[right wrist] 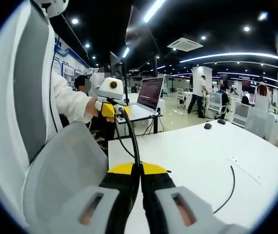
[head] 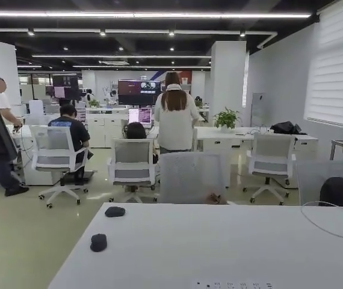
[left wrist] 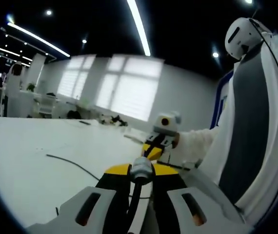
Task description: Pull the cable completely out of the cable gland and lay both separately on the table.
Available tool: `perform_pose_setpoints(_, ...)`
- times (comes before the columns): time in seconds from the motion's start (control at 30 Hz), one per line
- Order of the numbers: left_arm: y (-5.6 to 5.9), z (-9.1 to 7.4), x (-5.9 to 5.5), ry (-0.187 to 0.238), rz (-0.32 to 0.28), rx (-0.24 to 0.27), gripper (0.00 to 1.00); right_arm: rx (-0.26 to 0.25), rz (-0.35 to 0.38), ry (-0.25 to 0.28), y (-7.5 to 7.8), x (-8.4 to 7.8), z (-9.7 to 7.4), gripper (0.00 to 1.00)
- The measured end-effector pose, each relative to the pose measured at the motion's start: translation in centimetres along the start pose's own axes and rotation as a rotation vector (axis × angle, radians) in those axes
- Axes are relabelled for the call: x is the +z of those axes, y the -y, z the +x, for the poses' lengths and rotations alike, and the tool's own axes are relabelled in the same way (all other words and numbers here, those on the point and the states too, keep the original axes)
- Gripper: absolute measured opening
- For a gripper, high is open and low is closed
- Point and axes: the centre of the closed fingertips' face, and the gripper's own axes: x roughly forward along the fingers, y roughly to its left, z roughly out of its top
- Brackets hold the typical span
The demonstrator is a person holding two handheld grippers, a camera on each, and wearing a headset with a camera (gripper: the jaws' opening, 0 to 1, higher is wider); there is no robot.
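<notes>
We've got the left gripper clamped on the cable gland, right gripper pinched shut on the black cable, strung btw both near the table edge.

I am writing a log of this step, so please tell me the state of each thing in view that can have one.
left gripper: fingers shut on the cable gland.
right gripper: fingers shut on the cable.
cable gland: held above the table, cable still in it.
cable: not pulled out, runs between the two grippers.
screen: lit.
</notes>
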Motion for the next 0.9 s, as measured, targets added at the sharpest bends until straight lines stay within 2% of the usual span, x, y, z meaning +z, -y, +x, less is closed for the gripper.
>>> perform_pose_setpoints(0.1,0.1,0.1,0.2,0.017,-0.01,0.0,0.17,0.016,0.002,-0.011,-0.3,0.1,0.3,0.03)
perform_pose_setpoints(0.2,0.2,0.5,0.1,0.003,0.0,-0.006,0.17,0.035,-0.009,0.005,-0.6,0.9,0.9,0.11)
perform_pose_setpoints(0.27,0.4,0.9,0.1,-0.008,0.003,-0.02,0.17,0.061,-0.02,0.018,-0.9,1.8,1.7,0.15)
perform_pose_setpoints(0.37,0.8,1.5,0.1,-0.028,0.017,-0.041,0.17,0.11,-0.057,-0.004,-1.6,2.3,3.3,0.16)
perform_pose_setpoints(0.5,1.3,2.1,0.3,-0.036,0.032,-0.063,0.17,0.139,-0.088,-0.01,-1.8,2.9,5.0,0.15)
perform_pose_setpoints(0.7,1.3,2.4,0.5,-0.037,0.044,-0.064,0.17,0.189,-0.092,-0.019,-2.5,2.9,5.7,0.1)
perform_pose_setpoints(0.77,1.5,2.5,0.5,-0.034,0.045,-0.066,0.17,0.211,-0.1,-0.023,-2.9,2.9,5.8,0.03)
perform_pose_setpoints(0.9,1.5,2.5,0.4,-0.03,0.045,-0.061,0.17,0.197,-0.099,-0.008,-2.8,3.1,5.7,0.0)
